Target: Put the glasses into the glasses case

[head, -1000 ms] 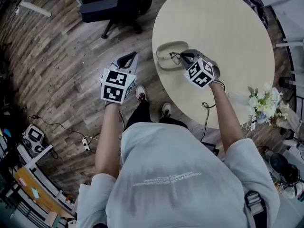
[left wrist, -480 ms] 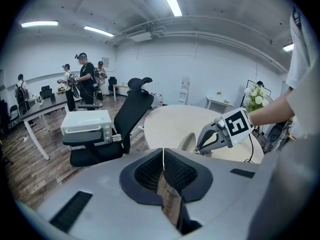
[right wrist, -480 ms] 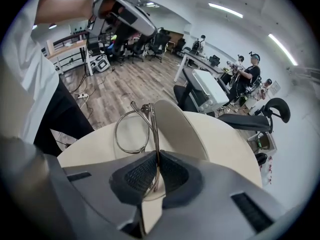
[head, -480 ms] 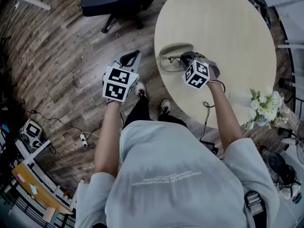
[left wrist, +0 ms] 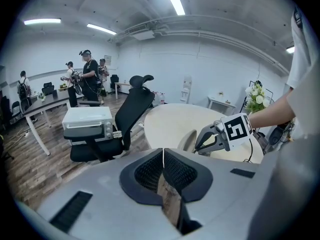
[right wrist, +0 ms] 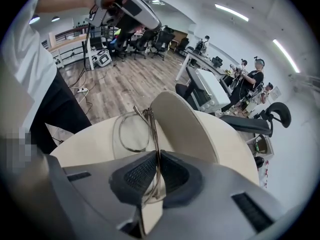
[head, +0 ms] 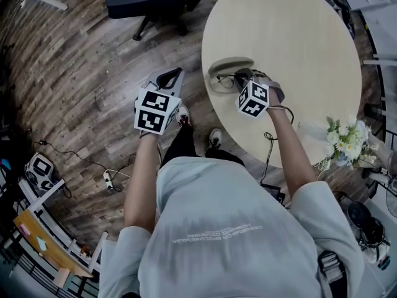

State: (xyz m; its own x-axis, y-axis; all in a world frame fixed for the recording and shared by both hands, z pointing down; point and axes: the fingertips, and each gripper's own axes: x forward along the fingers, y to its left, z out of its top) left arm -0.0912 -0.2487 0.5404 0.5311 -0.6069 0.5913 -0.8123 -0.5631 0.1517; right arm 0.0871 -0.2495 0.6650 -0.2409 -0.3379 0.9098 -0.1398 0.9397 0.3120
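Note:
An open beige glasses case (head: 218, 67) lies near the left edge of the round table (head: 298, 36). My right gripper (head: 240, 77) is shut on thin wire-framed glasses (right wrist: 131, 132), pinching one temple between its pads. The lenses hang just over the case's near rim, with the raised case lid (right wrist: 184, 125) right beside them. My left gripper (head: 169, 77) hovers over the wooden floor left of the table, its jaws closed with nothing between them (left wrist: 163, 170). From the left gripper view I see the right gripper (left wrist: 216, 136) at the case (left wrist: 189, 140).
A bunch of white flowers (head: 345, 136) stands at the table's right edge. A black office chair (head: 146, 8) carrying a white appliance (left wrist: 87, 123) stands on the floor behind the table. Cables (head: 108, 182) lie on the floor at left. Several people stand in the background (left wrist: 90, 76).
The right gripper has edged left with the glasses, bringing them closer over the case. The left gripper has stayed nearly in place.

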